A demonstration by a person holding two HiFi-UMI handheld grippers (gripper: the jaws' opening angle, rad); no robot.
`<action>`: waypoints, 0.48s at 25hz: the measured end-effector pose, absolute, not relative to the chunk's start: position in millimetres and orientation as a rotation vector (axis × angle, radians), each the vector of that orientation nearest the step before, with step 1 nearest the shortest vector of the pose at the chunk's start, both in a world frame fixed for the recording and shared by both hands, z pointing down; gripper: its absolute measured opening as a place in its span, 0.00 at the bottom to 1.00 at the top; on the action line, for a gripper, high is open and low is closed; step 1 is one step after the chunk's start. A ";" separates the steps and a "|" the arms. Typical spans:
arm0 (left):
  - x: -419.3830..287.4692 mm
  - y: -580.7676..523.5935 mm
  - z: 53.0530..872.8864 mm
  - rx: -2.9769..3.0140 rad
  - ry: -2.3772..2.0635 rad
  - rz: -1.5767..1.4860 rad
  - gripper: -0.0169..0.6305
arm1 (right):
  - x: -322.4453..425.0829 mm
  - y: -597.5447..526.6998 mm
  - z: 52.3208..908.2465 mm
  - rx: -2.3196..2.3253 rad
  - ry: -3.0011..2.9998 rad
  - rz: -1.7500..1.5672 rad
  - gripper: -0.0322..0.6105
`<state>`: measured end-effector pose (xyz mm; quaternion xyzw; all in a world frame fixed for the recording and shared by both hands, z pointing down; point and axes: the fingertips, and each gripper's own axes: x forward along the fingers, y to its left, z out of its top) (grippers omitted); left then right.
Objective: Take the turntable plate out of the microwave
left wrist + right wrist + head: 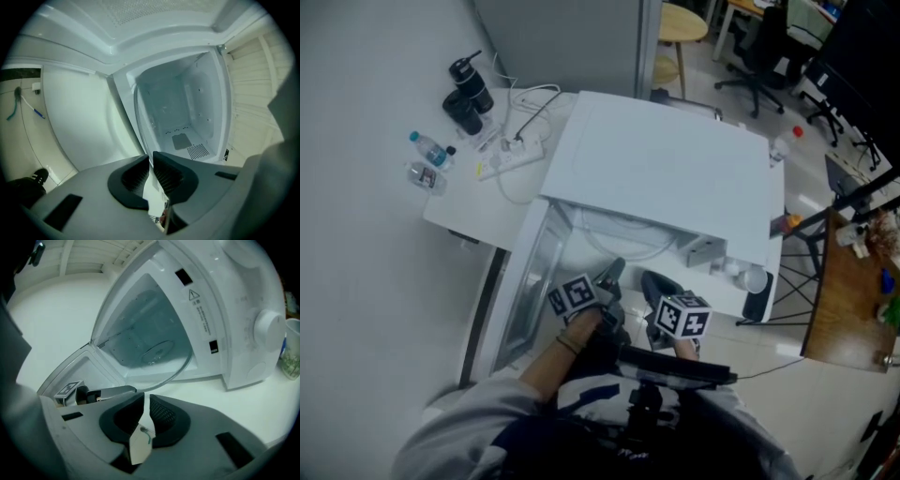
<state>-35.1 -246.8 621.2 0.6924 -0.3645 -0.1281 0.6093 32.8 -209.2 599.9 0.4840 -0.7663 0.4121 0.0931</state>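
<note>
The white microwave (pixel 666 169) stands on a white table (pixel 478 211), its door (pixel 530 272) swung open to the left. The clear glass turntable plate (pixel 159 352) sits tilted in the cavity mouth, its rim jutting out over the table. In the head view its rim shows as a pale arc (pixel 623 246). My left gripper (pixel 151 158) is at the plate's left rim, its jaws closed to a thin slit on the glass edge. It also shows in the right gripper view (pixel 131 390). My right gripper (pixel 146 398) hangs just in front of the plate, jaws a narrow slit apart, gripping nothing.
A power strip (pixel 511 157), black flasks (pixel 469 94) and a water bottle (pixel 431 150) lie on the table left of the microwave. A cup (pixel 291 348) stands by the microwave's control side. A wooden desk (pixel 853 300) and office chairs (pixel 759 56) stand to the right and behind.
</note>
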 end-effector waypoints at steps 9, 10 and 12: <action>-51.1 -225.4 618.2 1.589 -0.816 -0.325 0.06 | 30.6 -224.8 620.9 1.385 -2.267 1.629 0.33; -51.8 -222.8 618.1 1.592 -0.815 -0.323 0.06 | 30.4 -228.3 621.6 1.388 -2.272 1.679 0.33; -53.0 -218.3 617.4 1.605 -0.815 -0.313 0.06 | 30.2 -236.4 621.0 1.409 -2.287 1.782 0.33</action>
